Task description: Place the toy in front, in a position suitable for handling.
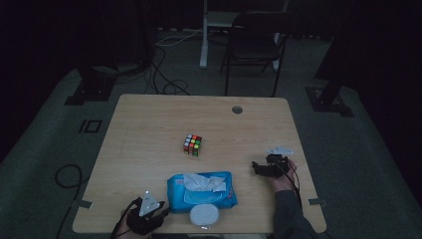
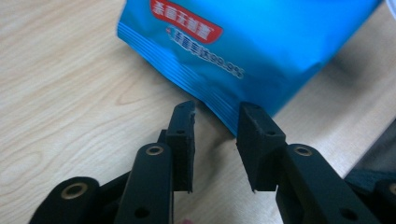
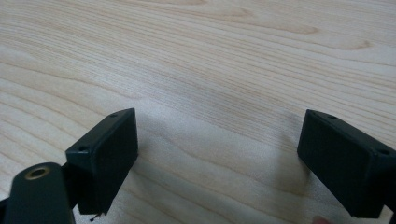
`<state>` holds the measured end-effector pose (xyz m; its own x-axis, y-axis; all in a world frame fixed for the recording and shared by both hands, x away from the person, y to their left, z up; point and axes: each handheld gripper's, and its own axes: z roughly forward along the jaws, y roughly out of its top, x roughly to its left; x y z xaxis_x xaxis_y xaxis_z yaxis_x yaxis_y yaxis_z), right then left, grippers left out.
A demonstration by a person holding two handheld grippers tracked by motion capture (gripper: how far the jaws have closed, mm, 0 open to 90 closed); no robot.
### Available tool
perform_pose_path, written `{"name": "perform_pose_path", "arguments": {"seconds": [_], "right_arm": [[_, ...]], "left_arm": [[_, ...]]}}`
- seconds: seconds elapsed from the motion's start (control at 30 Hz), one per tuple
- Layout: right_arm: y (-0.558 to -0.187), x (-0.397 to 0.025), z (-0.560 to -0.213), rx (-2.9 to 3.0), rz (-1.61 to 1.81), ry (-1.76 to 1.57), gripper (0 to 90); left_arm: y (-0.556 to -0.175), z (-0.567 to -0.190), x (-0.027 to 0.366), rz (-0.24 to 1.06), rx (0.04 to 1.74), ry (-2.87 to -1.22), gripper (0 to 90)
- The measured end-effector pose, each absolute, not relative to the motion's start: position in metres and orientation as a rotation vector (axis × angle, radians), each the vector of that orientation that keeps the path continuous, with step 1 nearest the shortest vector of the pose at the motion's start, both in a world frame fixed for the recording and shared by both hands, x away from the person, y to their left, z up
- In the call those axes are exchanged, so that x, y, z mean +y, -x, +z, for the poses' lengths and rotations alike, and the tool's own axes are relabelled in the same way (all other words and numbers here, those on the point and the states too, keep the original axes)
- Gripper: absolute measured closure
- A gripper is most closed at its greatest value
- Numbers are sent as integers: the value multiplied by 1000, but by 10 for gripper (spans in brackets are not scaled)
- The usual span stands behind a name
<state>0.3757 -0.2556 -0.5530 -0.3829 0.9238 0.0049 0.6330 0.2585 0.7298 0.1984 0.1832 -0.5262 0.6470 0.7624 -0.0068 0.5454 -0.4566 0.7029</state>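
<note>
A blue wet-wipes pack (image 1: 201,190) lies near the table's front edge, with a white wipe pulled up from its opening. In the left gripper view the pack's lower corner (image 2: 243,51) reaches almost to the jaw tips. My left gripper (image 2: 217,114) is open by a narrow gap and holds nothing; in the high view the left gripper (image 1: 160,213) sits just left of the pack. My right gripper (image 3: 219,119) is wide open over bare wood; in the high view the right gripper (image 1: 258,168) is to the right of the pack, jaws pointing left.
A colourful puzzle cube (image 1: 192,145) stands at the table's middle. A white round lid (image 1: 204,216) lies against the pack's front side, at the table edge. A cable hole (image 1: 237,109) is at the far side. A chair (image 1: 254,45) stands beyond the wooden table (image 1: 149,124).
</note>
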Motion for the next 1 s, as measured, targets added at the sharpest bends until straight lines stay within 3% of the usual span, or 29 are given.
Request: {"name": "perform_pose_path", "arguments": {"seconds": [0.2, 0.3, 0.33, 0.37, 0.57, 0.77, 0.9, 1.0], "right_arm": [[-376, -256, -553, 2110, 919, -1413, 121], [-376, -256, -553, 2110, 919, -1413, 121], [-376, -256, -553, 2110, 919, -1413, 120], [-376, -256, -553, 2109, 919, -1413, 121], [-376, -256, -553, 2110, 918, -1412, 121], [-376, -256, -553, 2110, 918, -1413, 121], [-376, -256, -553, 2109, 919, -1413, 121], [-376, -256, -553, 2109, 919, -1414, 121]], "left_arm": [[-194, -526, 183, 338, 922, -2186, 623], [-195, -528, 176, 370, 918, -2215, 604], [-195, -529, 174, 391, 929, -2227, 625], [-197, -530, 172, 428, 958, -2228, 700], [-200, -528, 171, 476, 981, -2220, 812], [-207, -531, 171, 501, 1025, -2181, 790], [-214, -529, 171, 554, 1053, -2172, 880], [-222, -529, 174, 567, 1071, -2168, 896]]}}
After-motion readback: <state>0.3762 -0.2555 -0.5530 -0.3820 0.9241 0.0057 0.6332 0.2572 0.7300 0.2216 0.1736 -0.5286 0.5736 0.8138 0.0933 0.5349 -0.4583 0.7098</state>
